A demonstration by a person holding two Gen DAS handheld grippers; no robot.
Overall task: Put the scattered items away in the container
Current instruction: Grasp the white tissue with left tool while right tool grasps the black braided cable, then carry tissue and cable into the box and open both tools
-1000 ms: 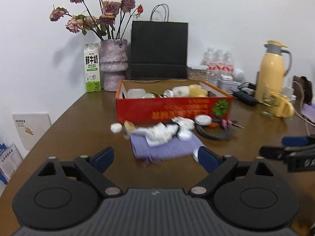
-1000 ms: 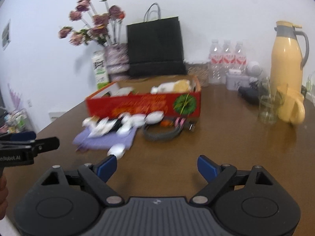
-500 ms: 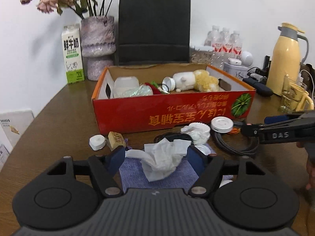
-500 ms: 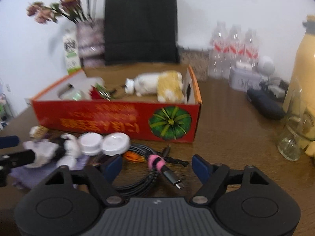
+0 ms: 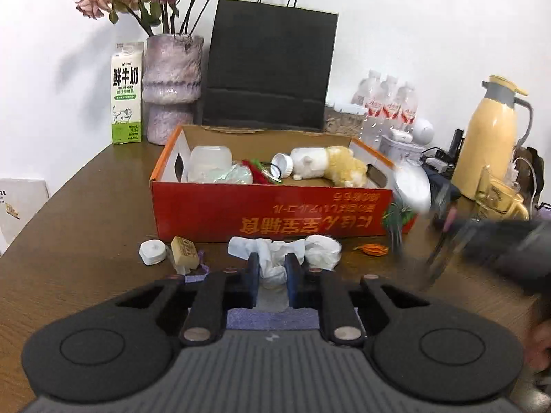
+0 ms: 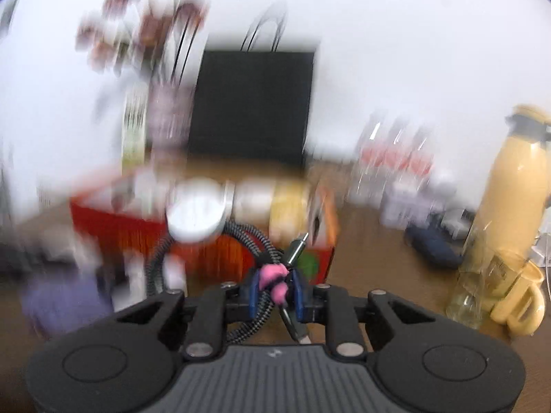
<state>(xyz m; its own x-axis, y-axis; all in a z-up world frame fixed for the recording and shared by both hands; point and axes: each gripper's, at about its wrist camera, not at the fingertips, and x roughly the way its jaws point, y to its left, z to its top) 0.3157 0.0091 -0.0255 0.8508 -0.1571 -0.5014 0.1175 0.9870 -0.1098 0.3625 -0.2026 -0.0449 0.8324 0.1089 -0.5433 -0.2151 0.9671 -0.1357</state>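
Left claw [image 5: 272, 275] closing on tissue [image 5: 275, 254], right claw [image 6: 275, 292] closing on cable [image 6: 255, 237] at its pink tie, both grips for lifting into box [image 5: 272, 213].

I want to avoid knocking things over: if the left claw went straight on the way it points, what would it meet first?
The left claw, its jaws closing on the crumpled white tissue, points at the red cardboard box. Beyond the tissue it would probably meet the box's near wall first, though depth is unclear.
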